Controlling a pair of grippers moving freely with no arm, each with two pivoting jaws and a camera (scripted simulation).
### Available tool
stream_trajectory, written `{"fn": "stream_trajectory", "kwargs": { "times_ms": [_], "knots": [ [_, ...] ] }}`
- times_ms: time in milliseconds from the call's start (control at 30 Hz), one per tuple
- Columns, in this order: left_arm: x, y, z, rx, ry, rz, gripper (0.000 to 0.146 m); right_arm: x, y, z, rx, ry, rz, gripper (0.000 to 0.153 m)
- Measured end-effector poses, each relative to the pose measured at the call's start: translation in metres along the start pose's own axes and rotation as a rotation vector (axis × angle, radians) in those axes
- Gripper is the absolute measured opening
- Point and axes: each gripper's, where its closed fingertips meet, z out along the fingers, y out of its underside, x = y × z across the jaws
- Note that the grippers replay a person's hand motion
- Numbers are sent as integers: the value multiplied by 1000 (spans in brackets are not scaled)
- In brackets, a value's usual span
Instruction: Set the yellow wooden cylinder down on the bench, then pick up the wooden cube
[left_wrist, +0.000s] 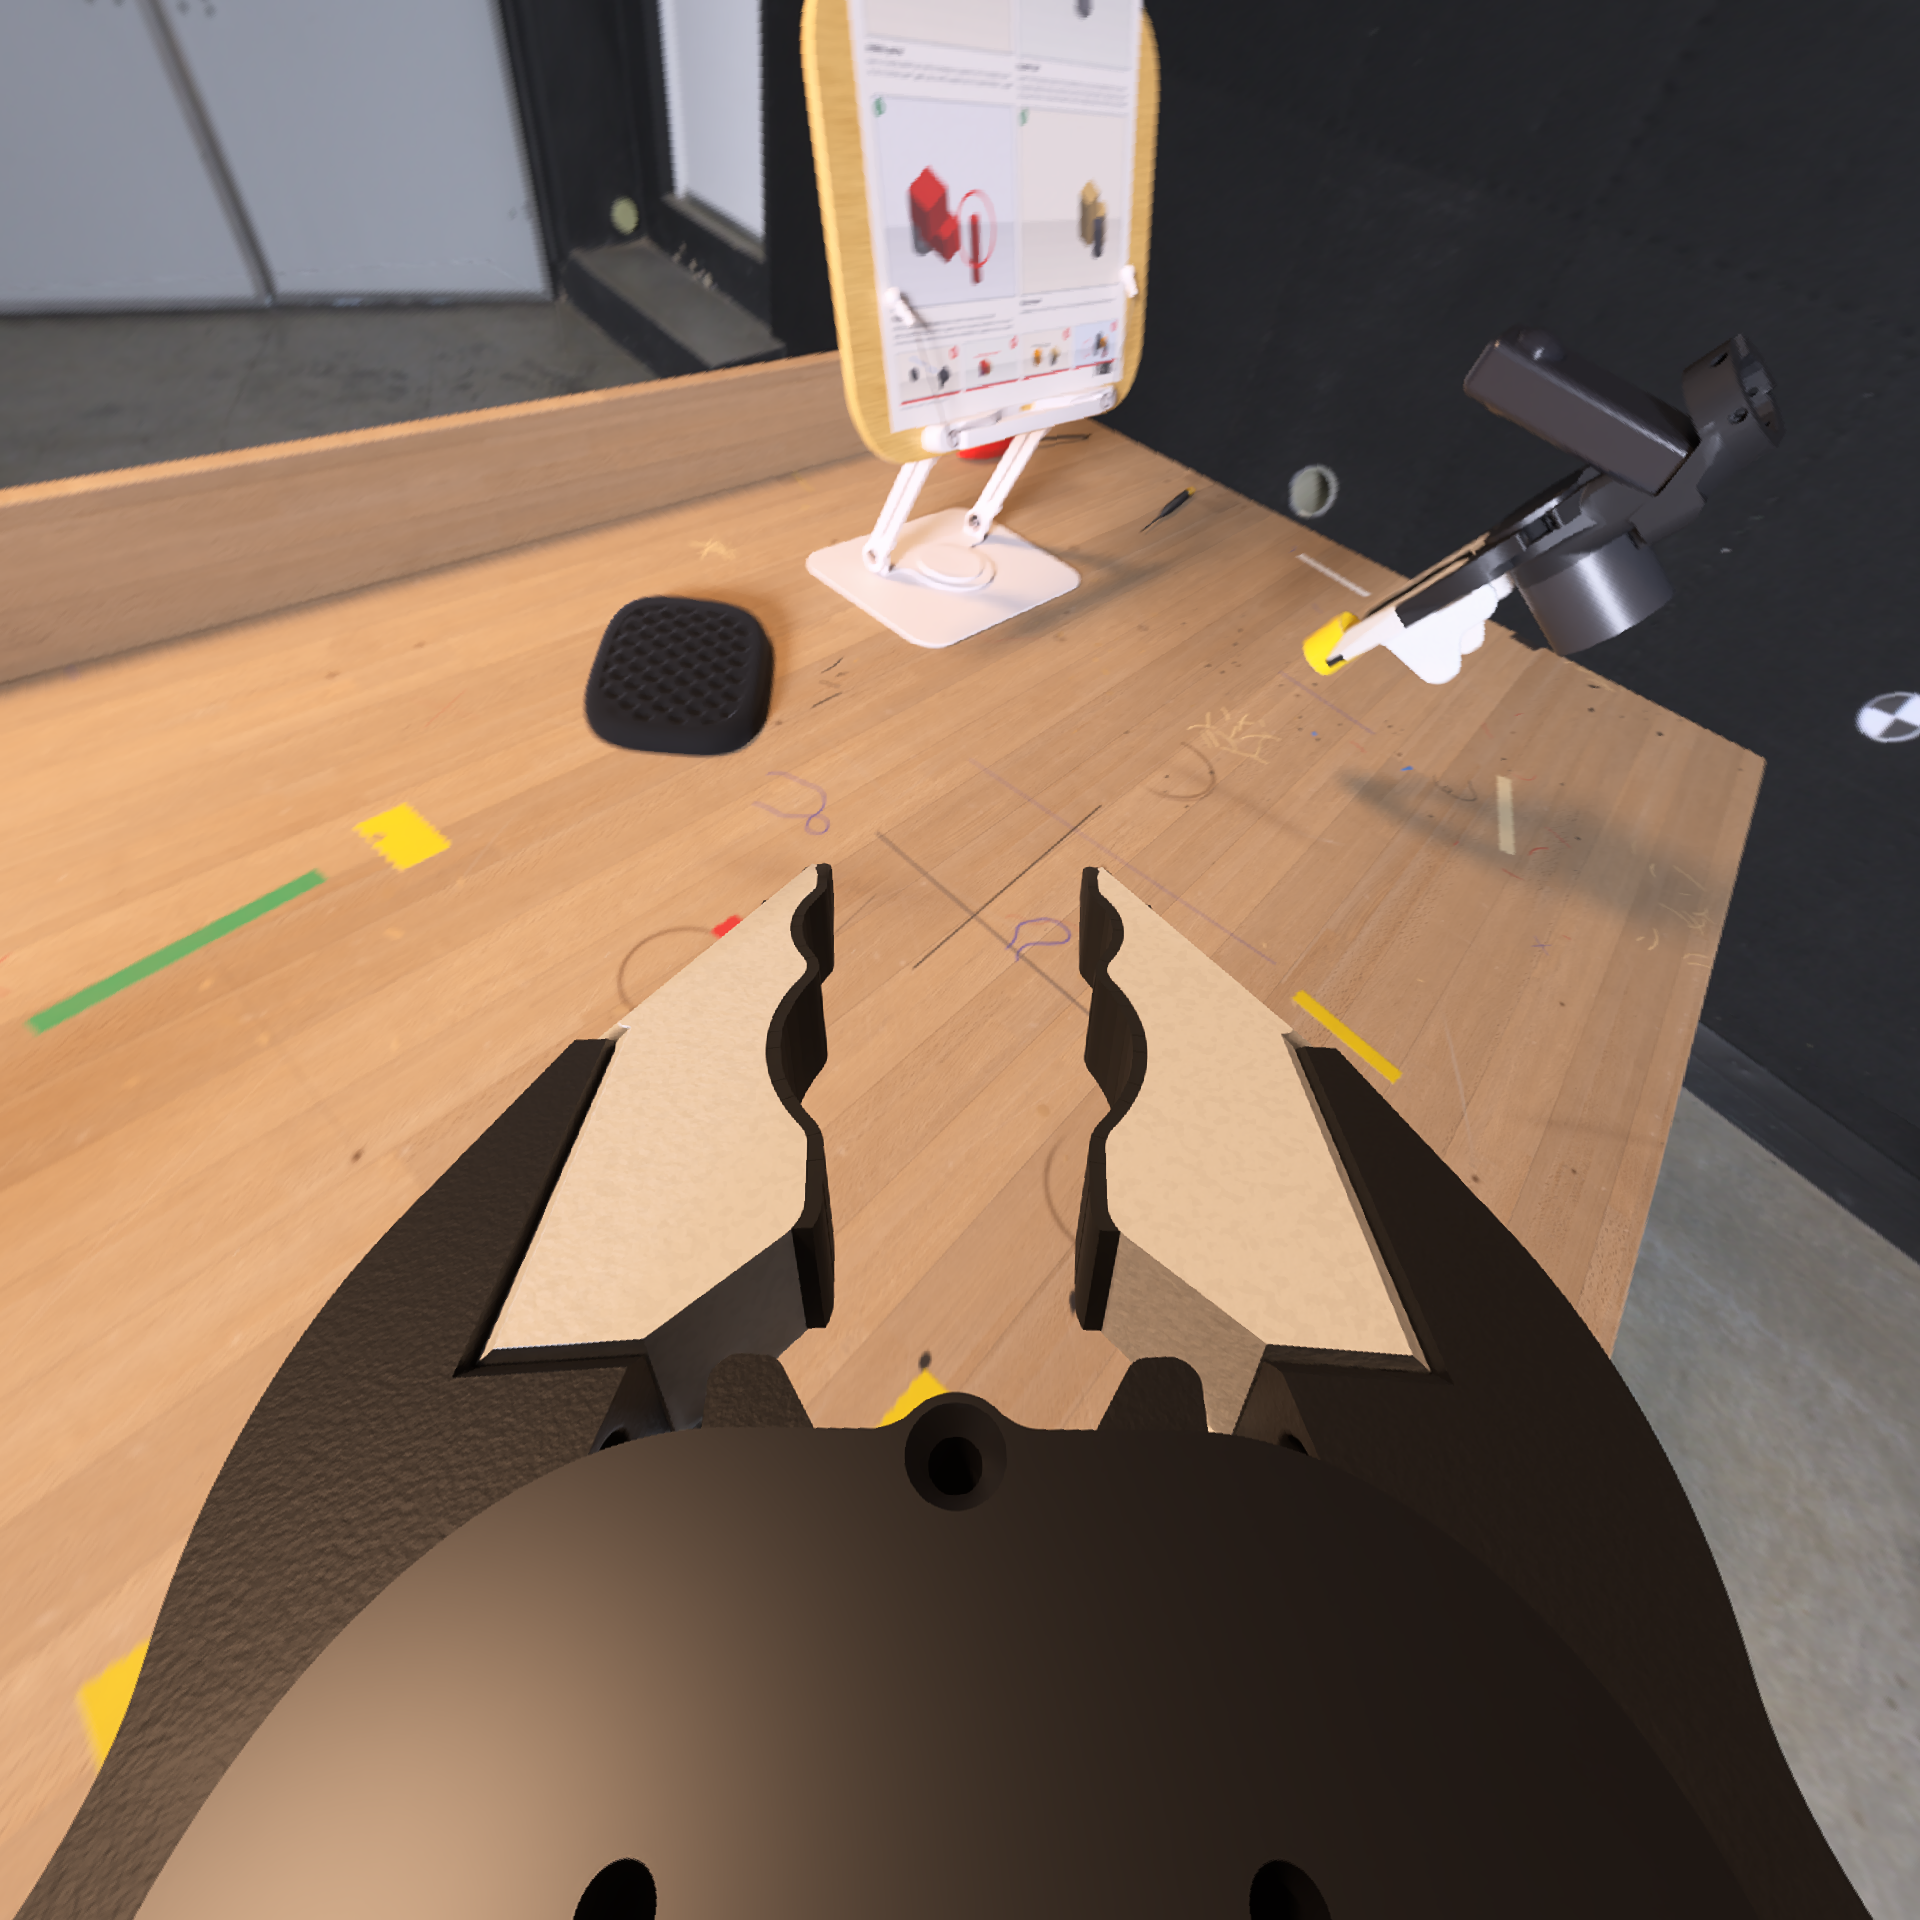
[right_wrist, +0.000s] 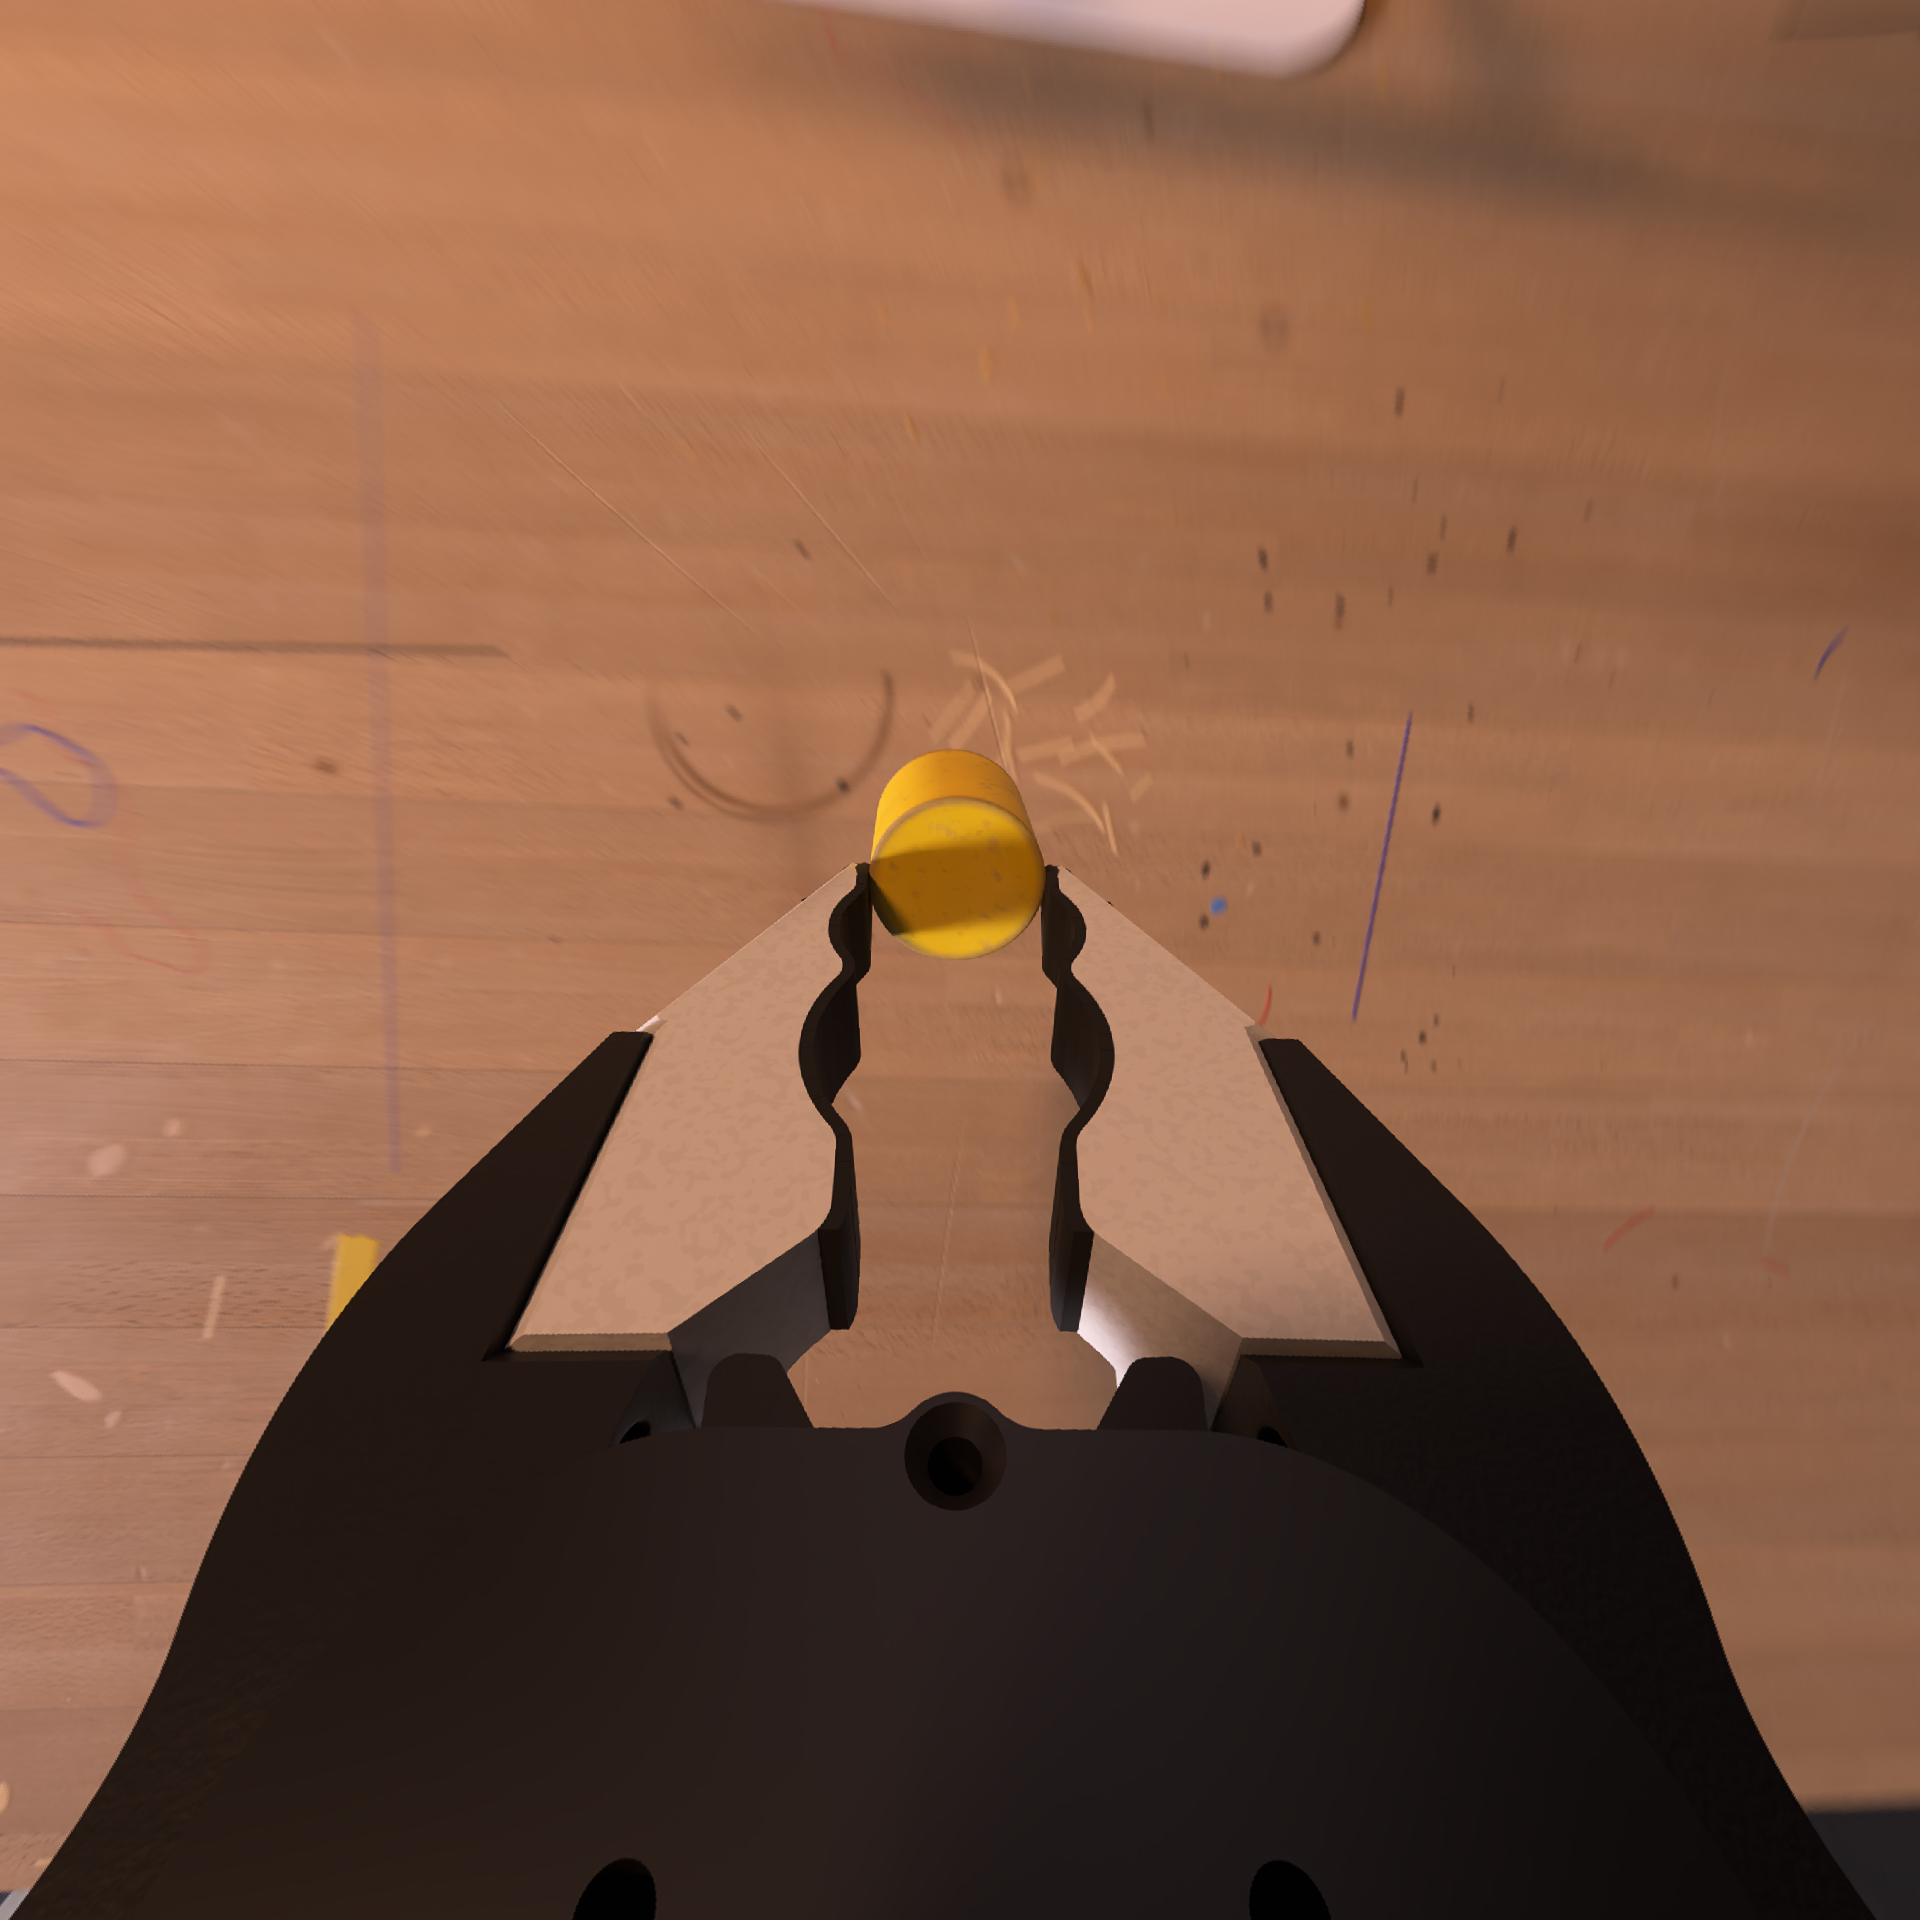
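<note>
My right gripper (right_wrist: 956, 883) is shut on the yellow wooden cylinder (right_wrist: 956, 868), pinched at the fingertips, above the wooden bench (right_wrist: 520, 416). In the left wrist view the same gripper (left_wrist: 1340, 649) hangs above the bench's far right part with the cylinder (left_wrist: 1325, 644) at its tip, clear of the surface. My left gripper (left_wrist: 956, 883) is open and empty, low over the middle of the bench (left_wrist: 416, 1039). No wooden cube shows in either view.
A black perforated pad (left_wrist: 681, 673) lies on the bench at the back left. A white stand (left_wrist: 940, 571) holding a wooden board with a printed sheet (left_wrist: 987, 208) is at the back. The bench's right edge (left_wrist: 1704, 987) drops to a grey floor. A dark wall is behind.
</note>
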Motion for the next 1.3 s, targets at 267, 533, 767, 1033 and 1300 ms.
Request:
{"fn": "stream_trajectory", "kwargs": {
  "times_ms": [267, 533, 767, 1033, 1300],
  "knots": [
    [-30, -2, -30, -14, -129, -31, 48, 10, 62, 53, -354, 20, 27, 32],
    [-53, 13, -47, -89, -215, -28, 51, 7, 84, 69, -477, 27, -10, 32],
    [-72, 50, -76, -279, -264, -6, 57, 10, 63, 50, -370, 107, -106, 61],
    [-146, 115, -72, -514, -567, -213, 60, -45, -8, -27, 26, 35, -169, 65],
    [-184, 212, -13, -800, -614, -427, 37, -91, -10, -34, 21, 16, -310, 62]
  ]
}}
